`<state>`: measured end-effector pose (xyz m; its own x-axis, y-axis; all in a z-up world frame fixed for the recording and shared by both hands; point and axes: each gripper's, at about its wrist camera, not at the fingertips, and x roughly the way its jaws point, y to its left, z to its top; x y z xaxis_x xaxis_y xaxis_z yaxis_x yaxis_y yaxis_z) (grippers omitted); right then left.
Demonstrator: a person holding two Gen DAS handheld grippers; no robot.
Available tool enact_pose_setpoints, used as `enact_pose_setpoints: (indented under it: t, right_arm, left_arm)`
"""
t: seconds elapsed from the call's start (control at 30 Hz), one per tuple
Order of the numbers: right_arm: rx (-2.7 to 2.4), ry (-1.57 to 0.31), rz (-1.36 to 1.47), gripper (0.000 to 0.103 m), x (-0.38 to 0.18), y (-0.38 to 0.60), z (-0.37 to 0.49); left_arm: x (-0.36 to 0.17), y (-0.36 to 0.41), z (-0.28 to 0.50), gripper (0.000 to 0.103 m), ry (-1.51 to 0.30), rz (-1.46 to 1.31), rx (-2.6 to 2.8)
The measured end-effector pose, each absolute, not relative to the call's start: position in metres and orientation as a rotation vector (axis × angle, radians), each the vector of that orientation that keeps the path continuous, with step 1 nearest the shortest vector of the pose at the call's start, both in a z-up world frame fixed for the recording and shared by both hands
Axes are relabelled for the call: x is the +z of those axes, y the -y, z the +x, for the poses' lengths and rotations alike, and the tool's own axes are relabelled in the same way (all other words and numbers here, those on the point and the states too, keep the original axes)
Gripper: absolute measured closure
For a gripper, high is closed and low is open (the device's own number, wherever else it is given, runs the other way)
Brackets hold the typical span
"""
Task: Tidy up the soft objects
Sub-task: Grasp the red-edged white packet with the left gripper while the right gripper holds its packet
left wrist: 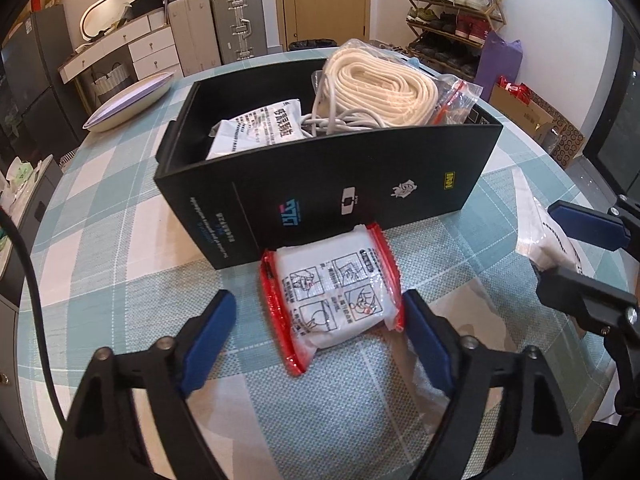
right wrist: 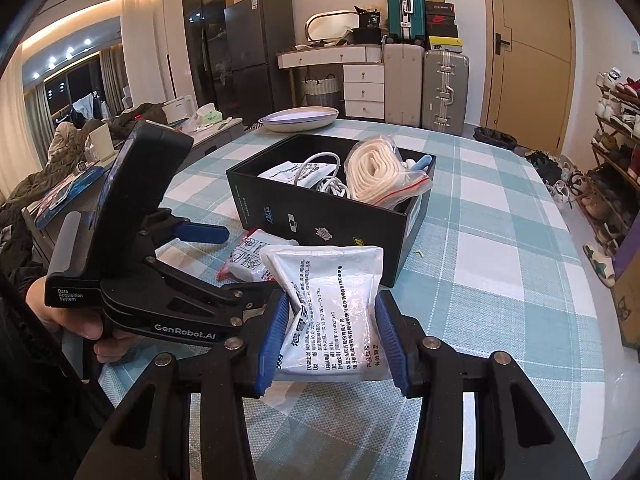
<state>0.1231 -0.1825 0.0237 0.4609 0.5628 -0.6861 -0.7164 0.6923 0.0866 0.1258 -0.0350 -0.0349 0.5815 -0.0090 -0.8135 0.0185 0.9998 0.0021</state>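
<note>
Left claw [left wrist: 316, 312] partly open, straddling the red-edged packet [left wrist: 332, 292] on the desk [left wrist: 120, 248], just before the black box [left wrist: 320, 184]. Right claw [right wrist: 332, 336] clamps a white pouch [right wrist: 332, 304].

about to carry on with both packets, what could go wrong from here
1. The left gripper straddles the red-edged packet with only its right pad touching; closing may shove the slippery packet aside.
2. That packet abuts the black box, so lifting may snag its wall.
3. The right gripper pinches the white sachet by its lower half; the top may flop onto the rim.
</note>
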Motion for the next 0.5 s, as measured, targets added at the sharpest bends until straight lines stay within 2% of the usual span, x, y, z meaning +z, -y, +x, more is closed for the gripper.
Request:
enact_pose_setpoints:
  t: [0.07,0.17,0.5]
  right_arm:
    - [0.796,-0.753,-0.227,0.057,0.024,0.183,0.124]
    - [0.797,-0.753,-0.226,0.057,0.023,0.182,0.124]
    - [0.796,-0.738,-0.225,0.057,0.024,0.180,0.124]
  left_arm:
    - [-0.033,0.036,0.124,0.041,-0.942,0.000,-0.047]
    - [-0.031,0.036,0.119,0.048,-0.928,0.001,-0.067]
    - [-0.012,0.031,0.096,0.049,-0.863,0.003,-0.117]
